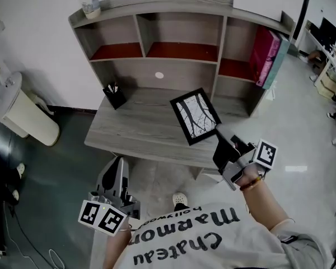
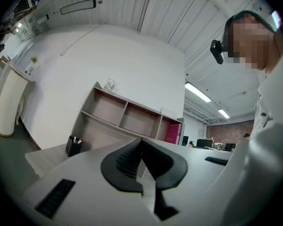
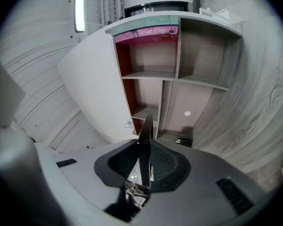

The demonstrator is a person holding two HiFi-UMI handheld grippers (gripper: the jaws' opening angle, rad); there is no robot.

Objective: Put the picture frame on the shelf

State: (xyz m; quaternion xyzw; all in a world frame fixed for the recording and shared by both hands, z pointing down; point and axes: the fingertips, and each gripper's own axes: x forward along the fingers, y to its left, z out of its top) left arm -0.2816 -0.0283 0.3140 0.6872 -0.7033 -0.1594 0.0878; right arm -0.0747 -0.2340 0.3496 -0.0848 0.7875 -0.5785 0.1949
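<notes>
The picture frame (image 1: 195,116) is black, with a white print of dark branches. It hangs tilted above the right part of the grey desk (image 1: 134,130), in front of the shelf unit (image 1: 179,52). My right gripper (image 1: 220,140) is shut on the frame's lower right corner. In the right gripper view the frame (image 3: 146,128) shows edge-on, pinched between the pads of the right gripper (image 3: 144,144). My left gripper (image 1: 119,164) stays low by the desk's front edge, away from the frame. In its own view the left gripper (image 2: 141,141) is shut with nothing in it.
Pink and teal books (image 1: 267,58) lean in the shelf's right compartment. A black pen holder (image 1: 115,96) stands at the desk's back left. A glass (image 1: 91,5) sits on the shelf top. A white bin (image 1: 22,114) stands on the floor to the left.
</notes>
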